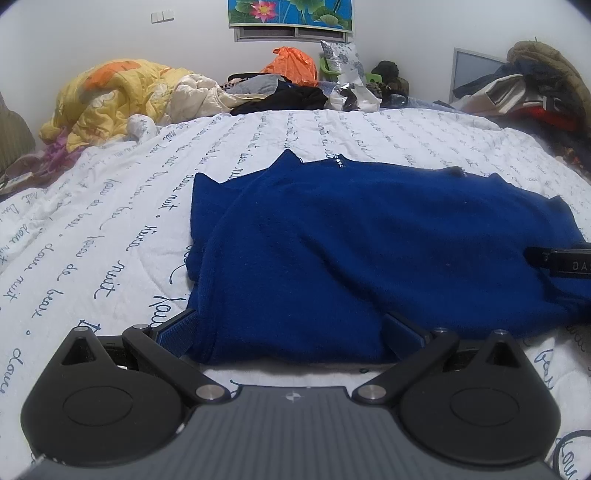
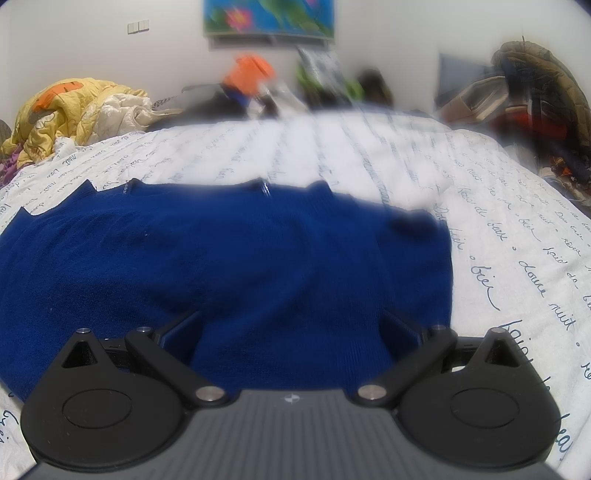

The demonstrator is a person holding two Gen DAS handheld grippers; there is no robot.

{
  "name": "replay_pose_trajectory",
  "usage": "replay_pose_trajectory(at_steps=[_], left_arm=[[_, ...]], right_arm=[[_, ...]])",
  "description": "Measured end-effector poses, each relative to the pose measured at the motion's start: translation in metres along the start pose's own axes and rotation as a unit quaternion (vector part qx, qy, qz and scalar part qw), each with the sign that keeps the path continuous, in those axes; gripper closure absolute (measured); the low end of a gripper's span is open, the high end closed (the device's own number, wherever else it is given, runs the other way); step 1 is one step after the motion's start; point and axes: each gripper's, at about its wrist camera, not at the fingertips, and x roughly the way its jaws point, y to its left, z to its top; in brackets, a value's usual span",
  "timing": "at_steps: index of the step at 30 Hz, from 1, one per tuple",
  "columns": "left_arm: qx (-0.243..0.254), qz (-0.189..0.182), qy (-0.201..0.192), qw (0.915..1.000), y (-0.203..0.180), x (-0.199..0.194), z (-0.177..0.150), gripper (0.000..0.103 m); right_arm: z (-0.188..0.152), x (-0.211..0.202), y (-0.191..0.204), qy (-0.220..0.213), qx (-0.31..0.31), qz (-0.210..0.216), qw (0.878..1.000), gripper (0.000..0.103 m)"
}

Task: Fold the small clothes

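my left gripper [image 1: 295, 328] sits low at the near edge of the blue sweater [image 1: 369, 251], its two fingers spread wide with the hem bunched between them — the blue finger pads [image 1: 181, 328] touch the cloth on either side, but i can't tell whether they actually bite it. my right gripper [image 2: 291, 328] is the same story further along that hem: fingers spread, sweater fabric filling the gap, the view partly blurred. in the left wrist view the right gripper's black tip shows at the sweater's right edge, resting on the knit.

the sweater lies flat on the white quilt [image 1: 110, 221] with blue script lettering, its far edge jagged with small points. beyond the sweater, at the quilt's far side, i see a yellow blanket [image 1: 107, 99] heaped to the left, an orange bag [image 1: 291, 64] near the middle — and a pile of coats [image 1: 535, 81] to the right. above the bag hangs a lotus picture [image 1: 291, 13].
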Motion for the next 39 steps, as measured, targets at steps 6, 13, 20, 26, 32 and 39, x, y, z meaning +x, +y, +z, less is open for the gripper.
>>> replay_pose_trajectory(at_steps=[6,13,20,26,32,39], left_arm=[[0.001,-0.001,0.002,1.0000,0.001,-0.001,0.000,0.000],[0.012,-0.004,-0.002,0.9999,-0.003,-0.004,-0.001,0.000],[0.011,-0.008,0.002,0.9999,-0.003,-0.007,0.002,0.000],[0.003,-0.007,0.009,0.9999,0.000,-0.008,0.006,0.000],[-0.001,-0.001,0.015,0.9999,0.001,-0.008,0.007,0.000],[-0.001,0.002,0.019,0.9998,0.002,-0.008,0.007,0.000]], right_arm=[[0.000,0.000,0.000,0.000,0.000,0.000,1.000,0.000],[0.000,0.000,-0.001,0.000,0.000,0.000,1.000,0.000],[-0.001,-0.001,0.001,0.001,-0.001,-0.004,1.000,0.000],[-0.005,-0.009,0.005,0.008,-0.003,-0.017,1.000,0.000],[-0.009,-0.023,0.010,0.031,-0.010,-0.020,0.999,0.000],[-0.019,-0.044,0.014,0.047,-0.011,-0.014,0.999,0.000]])
